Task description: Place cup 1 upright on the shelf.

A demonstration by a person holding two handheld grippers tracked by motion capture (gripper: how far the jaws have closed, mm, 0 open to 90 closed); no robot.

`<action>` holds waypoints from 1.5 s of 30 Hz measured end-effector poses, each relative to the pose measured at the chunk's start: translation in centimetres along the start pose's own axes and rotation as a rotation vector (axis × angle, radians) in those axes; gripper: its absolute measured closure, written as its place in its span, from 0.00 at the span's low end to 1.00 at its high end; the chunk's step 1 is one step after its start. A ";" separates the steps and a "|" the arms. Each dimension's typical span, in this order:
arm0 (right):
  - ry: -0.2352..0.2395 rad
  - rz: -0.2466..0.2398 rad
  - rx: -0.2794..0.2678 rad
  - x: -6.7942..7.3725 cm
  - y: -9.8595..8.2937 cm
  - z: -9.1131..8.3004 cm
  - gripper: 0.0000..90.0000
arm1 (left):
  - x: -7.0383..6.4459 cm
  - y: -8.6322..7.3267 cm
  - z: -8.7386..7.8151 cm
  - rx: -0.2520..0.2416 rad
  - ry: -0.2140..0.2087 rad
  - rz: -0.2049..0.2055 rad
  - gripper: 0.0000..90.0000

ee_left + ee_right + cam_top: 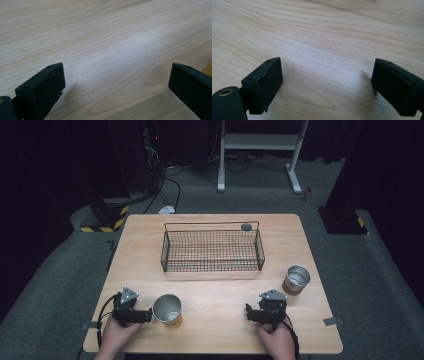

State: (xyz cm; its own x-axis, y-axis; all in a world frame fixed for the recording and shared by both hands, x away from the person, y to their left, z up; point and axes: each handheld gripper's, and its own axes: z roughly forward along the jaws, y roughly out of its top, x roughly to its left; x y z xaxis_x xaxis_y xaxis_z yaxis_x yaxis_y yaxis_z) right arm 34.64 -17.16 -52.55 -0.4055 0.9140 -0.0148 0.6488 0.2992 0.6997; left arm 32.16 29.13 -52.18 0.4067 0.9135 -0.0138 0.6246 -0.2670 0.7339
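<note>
On the wooden table (210, 290), the left gripper (131, 312) is held by a hand (116, 336) near the front left corner, resting low over the wood. In the left gripper view its two black jaws are seen spread wide apart, with nothing but bare wood grain between them. Just to the right of this gripper, very close to its tips, a metal cup (167, 309) stands upright with its open mouth upward, near the front edge. Toward the back edge, at the middle of the table, a black wire basket (212, 251) is set, with a small dark round object (246, 226) seen at its rear rail. Farther right, near the front edge, the right gripper (268, 310) is held by the other hand (278, 342). In the right gripper view its jaws are likewise seen wide apart over bare wood, with nothing clamped. A second metal cup (296, 279) stands upright just beyond and to the right of that gripper, toward the right edge.
</note>
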 end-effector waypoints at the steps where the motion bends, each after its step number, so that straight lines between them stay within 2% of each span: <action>1: -0.001 -0.001 -0.001 0.0 0.0 0.0 0.11 | 0.0 0.0 -0.1 -0.008 -0.003 -0.001 0.01; 7: -0.001 0.000 0.000 0.0 0.0 0.0 0.11 | 0.0 0.3 -0.9 -0.042 -0.014 -0.004 0.02; 11: -0.001 -0.001 0.000 0.0 0.0 0.0 0.11 | -0.1 0.4 -1.5 -0.075 -0.018 -0.013 0.03; 18: 0.000 0.000 0.000 0.0 0.0 0.0 0.11 | -0.1 0.8 -2.8 -0.137 -0.024 -0.006 0.03; 25: -0.002 0.000 -0.002 0.0 0.0 0.0 0.11 | -0.4 1.2 -4.3 -0.202 -0.007 0.003 0.03; 28: -0.002 0.000 -0.002 0.0 0.0 0.0 0.11 | -0.5 1.4 -4.8 -0.219 -0.004 0.010 0.03; 30: -0.002 0.000 -0.002 0.0 0.0 0.0 0.11 | -0.6 1.5 -5.1 -0.231 0.016 0.016 0.01; 37: -0.002 0.000 -0.002 0.0 0.0 0.0 0.11 | -0.7 1.8 -6.0 -0.270 0.041 0.018 0.00; 42: -0.002 0.000 -0.002 0.0 0.0 0.0 0.11 | -0.9 1.9 -6.6 -0.303 0.027 0.004 0.00; 45: -0.002 0.000 -0.002 0.0 0.0 0.0 0.11 | -1.0 2.0 -6.9 -0.313 0.021 0.012 0.00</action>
State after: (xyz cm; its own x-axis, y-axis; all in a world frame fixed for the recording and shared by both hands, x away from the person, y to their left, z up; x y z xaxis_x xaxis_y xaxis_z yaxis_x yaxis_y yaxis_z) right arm 34.61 -17.13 -52.56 -0.4041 0.9146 -0.0157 0.6478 0.2983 0.7009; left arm 28.37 29.76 -46.01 0.3968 0.9179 0.0073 0.3829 -0.1727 0.9075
